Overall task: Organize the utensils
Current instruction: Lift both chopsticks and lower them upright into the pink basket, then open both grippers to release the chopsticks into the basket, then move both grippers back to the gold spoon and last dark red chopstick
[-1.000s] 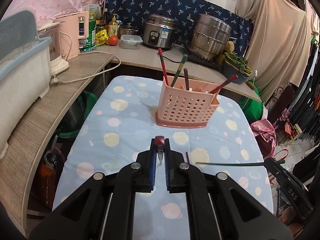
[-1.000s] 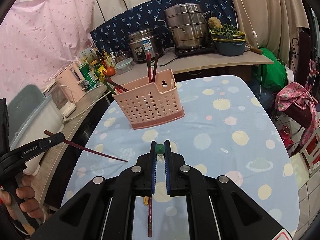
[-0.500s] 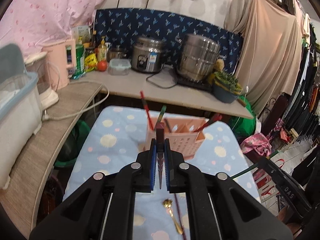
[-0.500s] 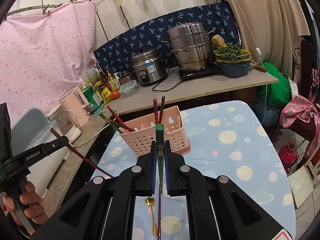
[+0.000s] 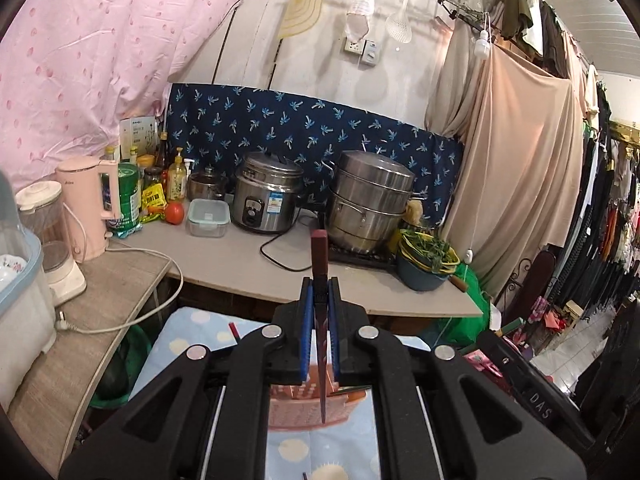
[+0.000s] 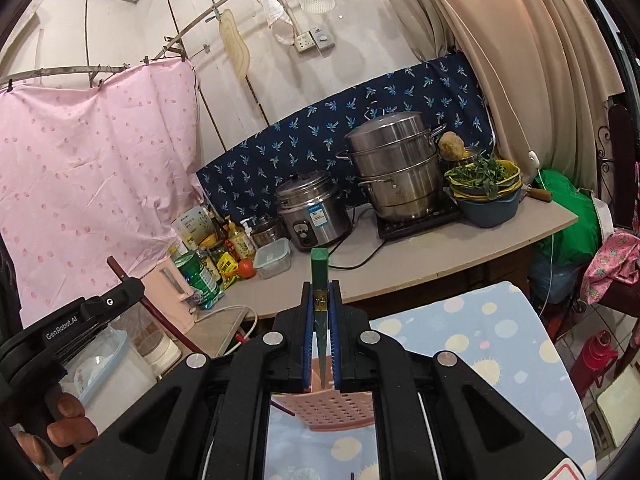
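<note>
Here, the left tongs (image 5: 320,322) are clamped narrow on a dark red chopstick (image 5: 320,276) that stands nearly upright between the blue pads, its blunt end above them and its thin tip pointing down over the pink perforated utensil basket (image 5: 304,408). The right tongs (image 6: 321,322) are likewise closed tight on a green chopstick (image 6: 319,276), held upright with its pointed end just above the same basket (image 6: 332,408), which sits on the near tabletop (image 6: 492,344) covered in a pale blue cloth with sun and dot prints. In the right wrist view the left tongs also show at the left edge, with the red chopstick slanting down toward the basket. Far behind, a grey counter carries a rice cooker (image 5: 266,202), a stacked steel steamer pot (image 5: 370,202) and a pink kettle (image 5: 92,206).
</note>
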Demonstrator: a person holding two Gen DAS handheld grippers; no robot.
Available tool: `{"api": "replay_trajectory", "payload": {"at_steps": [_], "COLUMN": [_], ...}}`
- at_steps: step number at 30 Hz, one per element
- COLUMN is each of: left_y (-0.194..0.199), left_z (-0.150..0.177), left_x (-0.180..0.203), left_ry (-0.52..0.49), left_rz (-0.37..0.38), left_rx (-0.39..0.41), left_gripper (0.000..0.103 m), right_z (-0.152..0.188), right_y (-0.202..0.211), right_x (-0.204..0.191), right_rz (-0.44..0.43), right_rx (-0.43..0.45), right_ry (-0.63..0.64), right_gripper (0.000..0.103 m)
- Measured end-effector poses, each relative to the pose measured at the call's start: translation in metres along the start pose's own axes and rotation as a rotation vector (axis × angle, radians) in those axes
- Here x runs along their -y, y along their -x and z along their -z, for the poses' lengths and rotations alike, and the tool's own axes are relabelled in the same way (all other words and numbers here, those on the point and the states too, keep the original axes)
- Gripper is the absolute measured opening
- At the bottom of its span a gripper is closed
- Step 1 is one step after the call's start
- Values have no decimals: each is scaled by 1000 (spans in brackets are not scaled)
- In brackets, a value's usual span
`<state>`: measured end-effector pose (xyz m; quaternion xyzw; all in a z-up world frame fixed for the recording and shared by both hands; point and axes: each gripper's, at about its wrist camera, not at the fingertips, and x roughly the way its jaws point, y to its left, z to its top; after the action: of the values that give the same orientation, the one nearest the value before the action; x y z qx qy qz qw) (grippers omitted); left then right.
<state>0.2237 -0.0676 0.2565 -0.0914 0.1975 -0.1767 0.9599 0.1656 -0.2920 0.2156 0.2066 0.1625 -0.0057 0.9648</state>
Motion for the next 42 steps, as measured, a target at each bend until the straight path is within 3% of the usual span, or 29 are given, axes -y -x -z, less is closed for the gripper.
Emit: {"api": "replay_trajectory", "payload": {"at_steps": [5, 16, 27, 28, 30, 38, 42], "left_y": [-29, -87, -99, -98, -96, -79, -66], "left_z": [-2, 32, 47, 48, 48, 47, 52], "left_x": [0, -19, -23, -23, -22, -19, -18], "left_ry": [-9, 7, -1, -6, -13, -36, -49], "left_rz": [-21, -54, -92, -100, -108, -116, -120], "left_rx": [13, -87, -117, -113, -106, -99, -110], "left_gripper": [7, 7, 8, 10, 24, 40, 42], "right_z": [-1, 29, 43, 42, 44, 43, 49], "right_y": [-34, -80, -90, -90, -88, -70, -54], "right_x": [-1, 9, 13, 13, 13, 9, 7], "right_rz": [23, 55, 61, 63, 60, 42, 32], "right_rx": [-30, -132, -177, -175, -172, -157, -155], "right_ry": [5, 17, 27, 28, 24, 34, 49], "right_gripper": [7, 7, 9, 10, 11, 11, 12]}}
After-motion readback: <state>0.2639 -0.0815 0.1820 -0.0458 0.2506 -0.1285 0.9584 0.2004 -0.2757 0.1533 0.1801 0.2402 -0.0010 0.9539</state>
